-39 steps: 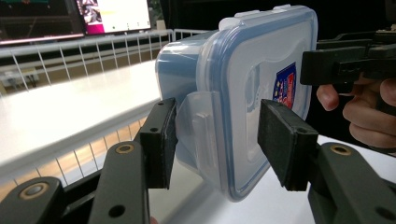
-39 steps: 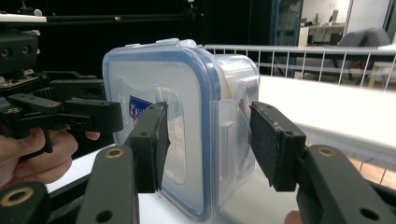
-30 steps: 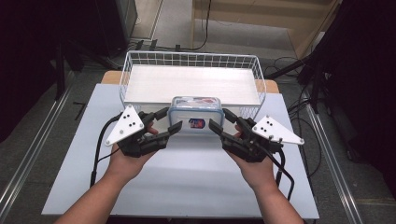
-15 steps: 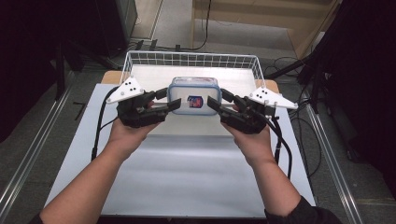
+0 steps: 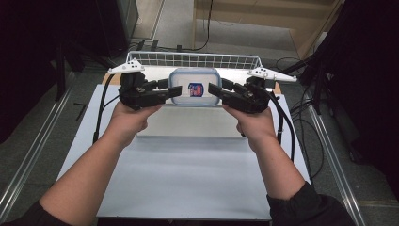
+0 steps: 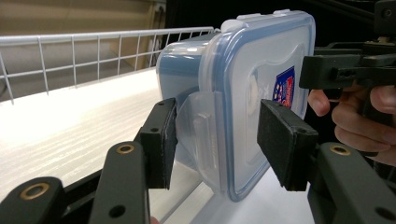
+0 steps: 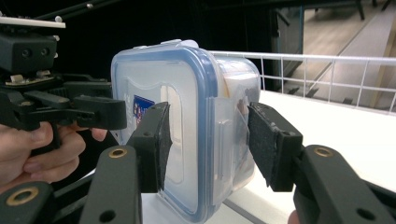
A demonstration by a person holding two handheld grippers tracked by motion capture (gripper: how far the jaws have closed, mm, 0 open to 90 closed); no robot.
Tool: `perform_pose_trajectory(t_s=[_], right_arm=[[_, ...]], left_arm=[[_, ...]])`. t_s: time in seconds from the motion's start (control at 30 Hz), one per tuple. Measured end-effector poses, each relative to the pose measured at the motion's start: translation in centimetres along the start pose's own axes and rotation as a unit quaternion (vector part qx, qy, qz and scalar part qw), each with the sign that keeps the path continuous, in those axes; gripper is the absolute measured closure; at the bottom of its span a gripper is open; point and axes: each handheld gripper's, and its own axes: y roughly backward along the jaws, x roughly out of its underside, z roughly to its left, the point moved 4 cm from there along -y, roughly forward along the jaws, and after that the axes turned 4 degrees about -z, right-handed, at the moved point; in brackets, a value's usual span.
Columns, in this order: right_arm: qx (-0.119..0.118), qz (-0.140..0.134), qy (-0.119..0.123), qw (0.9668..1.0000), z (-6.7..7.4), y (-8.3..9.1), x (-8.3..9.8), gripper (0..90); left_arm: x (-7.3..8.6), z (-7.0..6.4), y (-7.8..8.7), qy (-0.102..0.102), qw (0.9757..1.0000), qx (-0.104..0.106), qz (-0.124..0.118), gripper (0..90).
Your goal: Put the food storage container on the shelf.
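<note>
High view: a clear plastic container (image 5: 195, 87) with a blue-rimmed lid is held up between the two grippers, over the near edge of a white wire basket (image 5: 197, 60) at the far side of the white table (image 5: 188, 179). The left gripper (image 5: 175, 91) is seen at the container's left end, the right gripper (image 5: 214, 90) at its right end (each with a grey plate on top). A blue-and-red label is visible on the lid.

Left gripper view: the container's side latch (image 6: 201, 135) is bracketed by the two pads. One pad (image 6: 164, 140) is seen touching the latch side; a gap is visible between the other pad (image 6: 280, 140) and the lid face, so a full clamp can't be confirmed.

Right gripper view: the lid is touched by one pad (image 7: 159, 144); the other pad (image 7: 268, 142) is seen slightly off the container body. Jaws are set narrow around the latch end, firm grip can't be told.
</note>
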Motion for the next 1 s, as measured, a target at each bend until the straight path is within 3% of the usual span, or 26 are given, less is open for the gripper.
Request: perform_pose_trajectory(t_s=[0.1, 0.43, 0.7, 0.8, 1.0], right_arm=[[-0.009, 0.011, -0.025, 0.9996, -0.6, -0.3, -0.2, 53.1], [-0.017, 0.057, -0.081, 0.9949, -2.6, -1.4, -0.6, 53.0], [-0.026, 0.081, -0.119, 0.9893, -3.4, -2.1, -1.0, 53.7], [-0.031, 0.082, -0.138, 0.9866, -3.7, -2.3, -1.1, 54.3], [-0.03, 0.089, -0.152, 0.9839, -4.2, -2.6, -0.9, 54.1]], left_arm=[[-0.3, 0.7, -0.4, 0.029, 0.9994, 0.009, 0.017, 49.1], [-0.8, 1.8, -1.5, 0.071, 0.9965, 0.008, 0.044, 50.0], [-1.1, 2.8, -1.8, 0.117, 0.9908, 0.019, 0.064, 50.9], [-1.2, 3.0, -1.9, 0.125, 0.9897, 0.018, 0.068, 50.9], [-1.3, 3.3, -2.2, 0.14, 0.9873, 0.017, 0.073, 51.0]])
